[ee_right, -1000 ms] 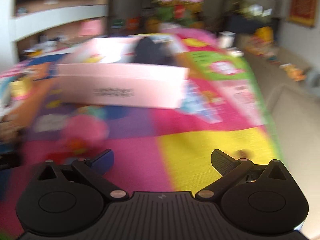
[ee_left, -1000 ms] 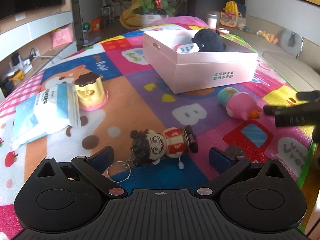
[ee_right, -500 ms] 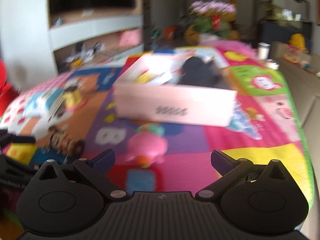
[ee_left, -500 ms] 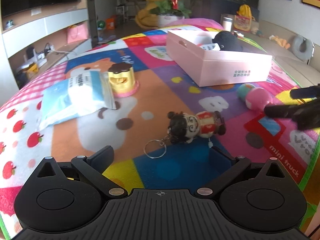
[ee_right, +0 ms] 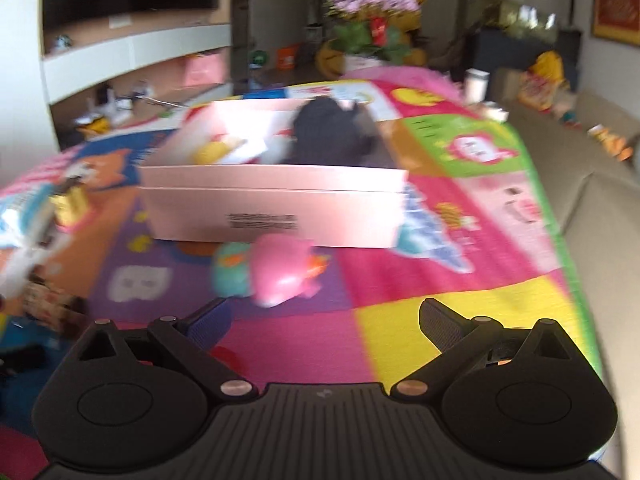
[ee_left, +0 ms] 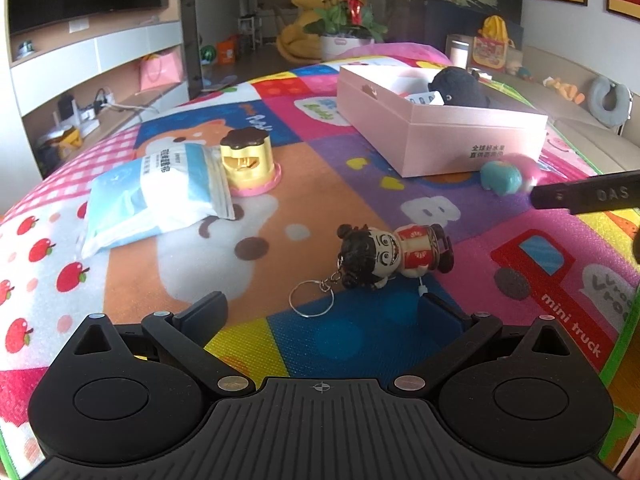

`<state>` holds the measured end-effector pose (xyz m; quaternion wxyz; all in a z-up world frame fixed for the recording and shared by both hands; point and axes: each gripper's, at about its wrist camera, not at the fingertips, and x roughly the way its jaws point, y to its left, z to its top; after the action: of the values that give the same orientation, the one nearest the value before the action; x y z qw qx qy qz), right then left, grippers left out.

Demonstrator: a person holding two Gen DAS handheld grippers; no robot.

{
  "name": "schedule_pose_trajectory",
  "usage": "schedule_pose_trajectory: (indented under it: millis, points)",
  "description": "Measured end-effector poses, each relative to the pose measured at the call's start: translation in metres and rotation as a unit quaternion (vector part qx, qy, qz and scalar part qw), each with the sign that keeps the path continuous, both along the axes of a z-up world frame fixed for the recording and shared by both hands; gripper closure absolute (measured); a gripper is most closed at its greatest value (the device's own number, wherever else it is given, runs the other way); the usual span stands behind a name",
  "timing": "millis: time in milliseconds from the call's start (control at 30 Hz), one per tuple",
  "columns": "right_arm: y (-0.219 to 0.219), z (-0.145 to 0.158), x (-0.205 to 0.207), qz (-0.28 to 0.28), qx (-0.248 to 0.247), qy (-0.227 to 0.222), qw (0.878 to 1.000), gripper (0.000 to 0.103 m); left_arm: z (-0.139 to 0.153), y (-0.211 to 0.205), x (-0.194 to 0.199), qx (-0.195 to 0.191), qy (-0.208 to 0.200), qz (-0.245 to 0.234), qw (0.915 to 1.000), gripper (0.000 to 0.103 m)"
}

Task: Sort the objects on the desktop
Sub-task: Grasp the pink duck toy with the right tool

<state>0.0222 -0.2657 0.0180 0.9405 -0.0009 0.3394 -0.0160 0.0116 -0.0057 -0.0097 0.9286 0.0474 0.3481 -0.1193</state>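
Both tongs empty, jaws spread wide. Right tongs [ee_right: 322, 314] hover just short of the pink-and-teal duck toy [ee_right: 276, 276], which lies on its side on the play mat [ee_right: 440, 332] just in front of the pink box [ee_right: 276, 208]; the left view shows a right finger tip beside the toy. Left tongs [ee_left: 322, 312] hang over the mat near the doll keychain [ee_left: 394, 254], lying down with its key ring [ee_left: 312, 300] toward the camera. Step in hand, likely: right tongs grab the duck toy and drop it in the box. Do it well: centre the jaws on the round pink body, not the beak, close firmly since the smooth shape may squirt out, lift clear of the box wall before moving over. The box already holds a black plush [ee_left: 460, 88] and some packets. Also on the mat: a blue-white tissue pack [ee_left: 160, 196] and a yellow toy on a pink base [ee_left: 248, 164]. Readable: "mini truck" on the mat, "DAS" on the right finger; Chinese print on the box and tissue pack too small to read. Right view blurred.
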Motion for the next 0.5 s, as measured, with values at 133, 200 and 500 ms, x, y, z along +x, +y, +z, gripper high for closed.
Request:
schedule_pose_trajectory:
  millis: [133, 200, 500]
  points:
    - [0.016, -0.002, 0.022, 0.013, 0.016, 0.001, 1.000, 0.003, 0.000, 0.000, 0.000, 0.000, 0.000, 0.000, 1.0000, 0.000]
    - [0.023, -0.005, 0.034, 0.014, 0.006, 0.004, 1.000, 0.003, 0.000, 0.000, 0.000, -0.001, 0.000, 0.000, 1.0000, 0.000]
    - [0.026, -0.007, 0.038, 0.028, 0.005, 0.022, 0.999, 0.035, 0.000, 0.000, 0.000, 0.000, 0.000, 0.001, 1.0000, 0.000]
